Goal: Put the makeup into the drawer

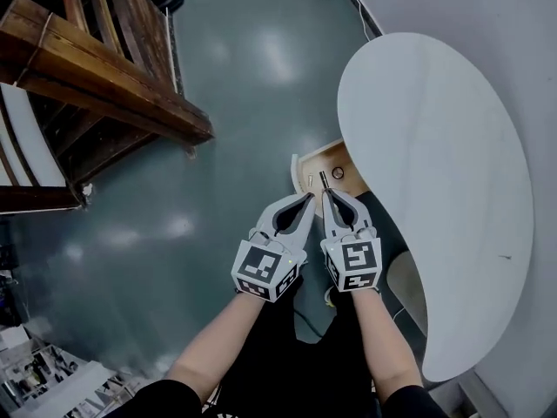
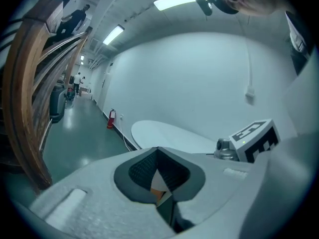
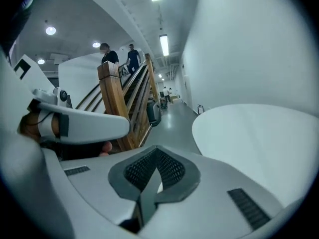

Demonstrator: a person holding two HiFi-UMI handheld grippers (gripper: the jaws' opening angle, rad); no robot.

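Below a white oval table (image 1: 435, 190), a wooden drawer (image 1: 306, 165) stands pulled open. Small makeup pieces lie in it: a slim dark stick (image 1: 323, 180) and a little ring-shaped item (image 1: 338, 173). Both grippers hang side by side above the drawer, raised well above it. My left gripper (image 1: 310, 198) (image 2: 158, 148) is shut with nothing in it. My right gripper (image 1: 328, 193) (image 3: 156, 147) is also shut and holds nothing. The right gripper's marker cube (image 2: 254, 139) shows in the left gripper view.
A wooden staircase (image 1: 104, 77) rises at the left over a glossy green floor (image 1: 235, 77). Two people (image 3: 119, 56) stand on the stairs. A fire extinguisher (image 2: 111, 118) stands by the white wall. Papers (image 1: 43, 373) lie at the bottom left.
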